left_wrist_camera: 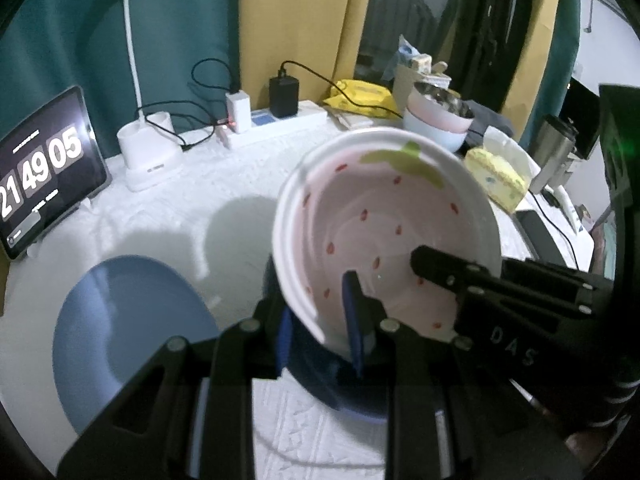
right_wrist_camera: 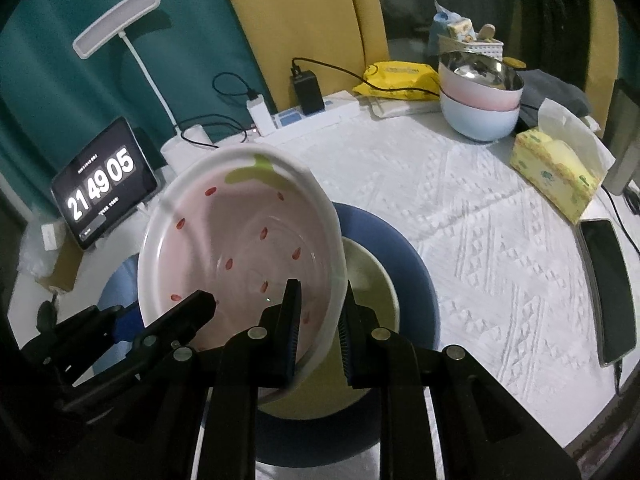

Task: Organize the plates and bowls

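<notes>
A pink strawberry-patterned plate [left_wrist_camera: 380, 220] [right_wrist_camera: 240, 240] with a white rim hangs tilted above the table, held by both grippers. My left gripper [left_wrist_camera: 320, 322] is shut on its near-left rim, and its fingers [right_wrist_camera: 196, 308] show at the plate's lower left in the right wrist view. My right gripper [right_wrist_camera: 320, 322] is shut on the near-right rim; one of its fingers [left_wrist_camera: 440, 268] reaches in from the right in the left wrist view. Directly below sits a dark blue plate [right_wrist_camera: 416, 280] [left_wrist_camera: 352, 408] with a pale yellow plate [right_wrist_camera: 372, 280] on it. A light blue plate [left_wrist_camera: 132, 340] lies to the left.
Stacked pink and light blue bowls [right_wrist_camera: 480, 96] [left_wrist_camera: 436, 120] stand at the back right. A tablet clock [left_wrist_camera: 40, 176], desk lamp [left_wrist_camera: 148, 152] and power strip [left_wrist_camera: 280, 124] line the back. A tissue box [right_wrist_camera: 556, 172] and phone [right_wrist_camera: 608, 288] lie at the right edge.
</notes>
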Demonstrator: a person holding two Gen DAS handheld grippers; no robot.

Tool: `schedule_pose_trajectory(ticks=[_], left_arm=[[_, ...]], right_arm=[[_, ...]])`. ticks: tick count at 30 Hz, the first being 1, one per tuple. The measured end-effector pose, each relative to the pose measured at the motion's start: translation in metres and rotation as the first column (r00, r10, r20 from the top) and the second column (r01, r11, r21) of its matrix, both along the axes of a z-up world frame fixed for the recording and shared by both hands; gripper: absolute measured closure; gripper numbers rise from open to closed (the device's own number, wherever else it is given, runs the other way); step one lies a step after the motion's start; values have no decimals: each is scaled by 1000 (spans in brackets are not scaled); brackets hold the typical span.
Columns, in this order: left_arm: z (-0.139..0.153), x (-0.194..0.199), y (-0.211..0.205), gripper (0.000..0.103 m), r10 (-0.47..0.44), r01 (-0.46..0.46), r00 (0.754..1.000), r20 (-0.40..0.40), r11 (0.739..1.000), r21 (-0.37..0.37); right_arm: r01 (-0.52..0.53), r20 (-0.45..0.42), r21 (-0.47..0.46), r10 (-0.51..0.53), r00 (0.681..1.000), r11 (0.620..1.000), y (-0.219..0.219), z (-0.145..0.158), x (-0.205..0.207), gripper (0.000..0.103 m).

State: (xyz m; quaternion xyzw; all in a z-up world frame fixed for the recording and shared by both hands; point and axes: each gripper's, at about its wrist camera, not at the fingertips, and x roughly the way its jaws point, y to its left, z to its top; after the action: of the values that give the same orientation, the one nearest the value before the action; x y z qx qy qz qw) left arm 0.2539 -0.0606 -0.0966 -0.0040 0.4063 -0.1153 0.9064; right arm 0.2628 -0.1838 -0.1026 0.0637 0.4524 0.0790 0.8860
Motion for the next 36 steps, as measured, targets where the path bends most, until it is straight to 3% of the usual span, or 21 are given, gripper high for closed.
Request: schedule_pose_trajectory(ticks=[16,30,36], left_arm=[[-17,-4,-14,77,-4,7,999,-41,999,53],[-14,-11,-12,75,-6,7,1000,-12,998,60],[-13,-11,-8,75,-4,4,1000,-5,999,54]], right_arm=[[5,-35,-36,-6,999,999,-8,-11,-6,84],[-29,16,-153,32,999,988,4,-11,-11,81],[-34,29,-181,39,999,983,8,-7,-14,74]])
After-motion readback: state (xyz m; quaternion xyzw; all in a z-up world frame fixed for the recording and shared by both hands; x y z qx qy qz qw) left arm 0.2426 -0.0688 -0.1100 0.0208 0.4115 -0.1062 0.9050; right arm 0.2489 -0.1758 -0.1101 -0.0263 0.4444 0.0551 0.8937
